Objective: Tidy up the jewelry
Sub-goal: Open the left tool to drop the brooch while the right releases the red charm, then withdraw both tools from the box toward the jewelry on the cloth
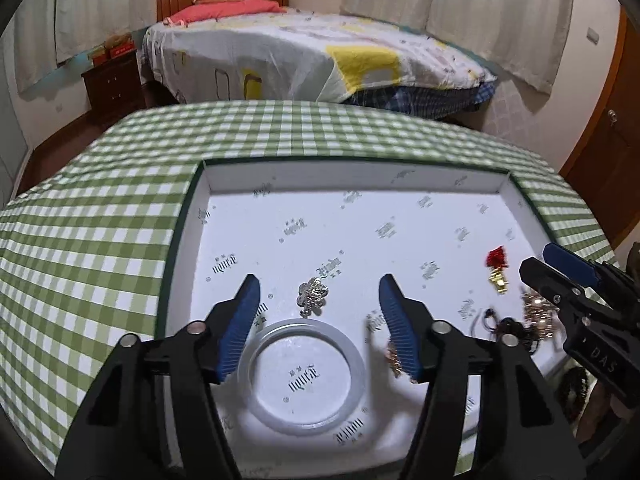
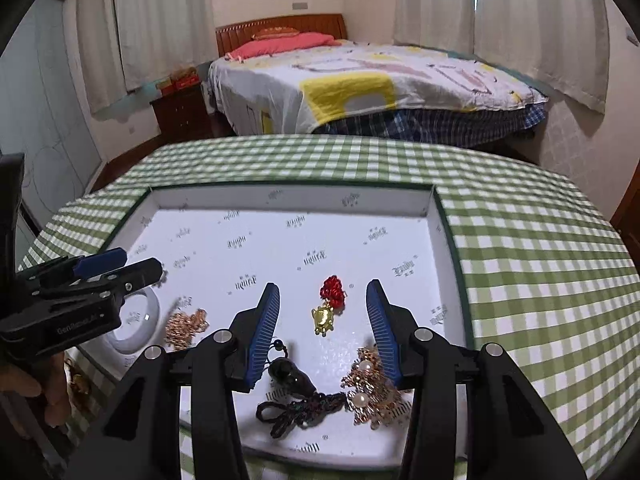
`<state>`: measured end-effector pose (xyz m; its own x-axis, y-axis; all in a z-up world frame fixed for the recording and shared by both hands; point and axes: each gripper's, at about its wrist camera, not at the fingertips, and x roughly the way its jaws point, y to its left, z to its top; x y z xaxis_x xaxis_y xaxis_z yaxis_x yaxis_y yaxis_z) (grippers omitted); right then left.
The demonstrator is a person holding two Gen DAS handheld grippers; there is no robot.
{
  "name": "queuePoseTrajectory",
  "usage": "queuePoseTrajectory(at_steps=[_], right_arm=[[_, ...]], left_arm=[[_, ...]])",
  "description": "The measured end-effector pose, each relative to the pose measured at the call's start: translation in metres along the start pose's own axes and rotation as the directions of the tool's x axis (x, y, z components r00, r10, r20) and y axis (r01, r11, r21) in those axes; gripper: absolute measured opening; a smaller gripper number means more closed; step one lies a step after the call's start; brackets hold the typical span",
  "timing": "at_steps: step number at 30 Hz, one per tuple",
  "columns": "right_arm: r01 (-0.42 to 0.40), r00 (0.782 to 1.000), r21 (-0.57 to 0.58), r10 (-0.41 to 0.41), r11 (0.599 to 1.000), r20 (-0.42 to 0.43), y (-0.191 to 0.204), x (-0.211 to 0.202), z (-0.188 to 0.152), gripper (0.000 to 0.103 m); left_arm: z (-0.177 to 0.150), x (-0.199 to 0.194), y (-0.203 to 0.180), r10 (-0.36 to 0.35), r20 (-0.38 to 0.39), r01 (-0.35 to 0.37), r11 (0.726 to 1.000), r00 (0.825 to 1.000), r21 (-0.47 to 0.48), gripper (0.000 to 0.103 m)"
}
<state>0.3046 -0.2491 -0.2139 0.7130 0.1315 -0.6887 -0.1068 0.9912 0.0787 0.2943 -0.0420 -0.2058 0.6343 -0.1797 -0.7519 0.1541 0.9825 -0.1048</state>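
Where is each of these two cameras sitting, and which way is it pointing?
Left wrist view: sits on the left gripper, looking forward over its open blue fingers at a white ring and a silver flower charm; the right gripper shows at the right edge.
Right wrist view: sits on the right gripper, open over a gold turtle charm; the left gripper shows at the left edge.
Both share the white tray, checked tablecloth and bed beyond.

this is a home bedroom. a made bed (image 2: 360, 80) with a wooden headboard (image 2: 280, 26) and pink pillow (image 2: 284, 45) stands past the far edge of a green checked table (image 2: 520, 260); pale curtains (image 2: 160, 20) hang along the walls, and a dark nightstand (image 2: 180, 114) sits beside the bed
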Motion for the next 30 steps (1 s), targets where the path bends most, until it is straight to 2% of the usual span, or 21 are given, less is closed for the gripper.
queuePoseTrajectory(at_steps=[5,10,20,25,30], right_arm=[[0.002,0.999,0.016,-0.002,1.000,0.036,-0.003,-0.027,-0.004,0.045],[0.002,0.999,0.024,-0.003,1.000,0.041,-0.002,-0.050,-0.020,0.045],[-0.002,1.000,0.012,0.003,1.000,-0.018,0.006,-0.067,-0.064,0.043],[-0.019,0.997,0.004,0.020,1.000,-0.079,0.010,-0.060,-0.085,0.032],[-0.022,0.994,0.007,0.022,1.000,-0.103,0.010,-0.053,-0.093,0.030]], left_arm=[[-0.008,-0.034,0.000,-0.011,0.074,0.012,1.000,0.997,-0.009,0.064],[-0.023,-0.058,0.000,-0.012,0.098,0.014,1.000,0.995,-0.025,0.064],[-0.065,-0.087,0.006,0.016,0.066,-0.013,0.999,0.998,-0.036,0.064],[-0.083,-0.094,0.012,0.038,0.044,-0.036,0.998,0.998,-0.041,0.064],[-0.098,-0.097,0.019,0.066,0.021,-0.065,0.997,0.998,-0.042,0.064]])
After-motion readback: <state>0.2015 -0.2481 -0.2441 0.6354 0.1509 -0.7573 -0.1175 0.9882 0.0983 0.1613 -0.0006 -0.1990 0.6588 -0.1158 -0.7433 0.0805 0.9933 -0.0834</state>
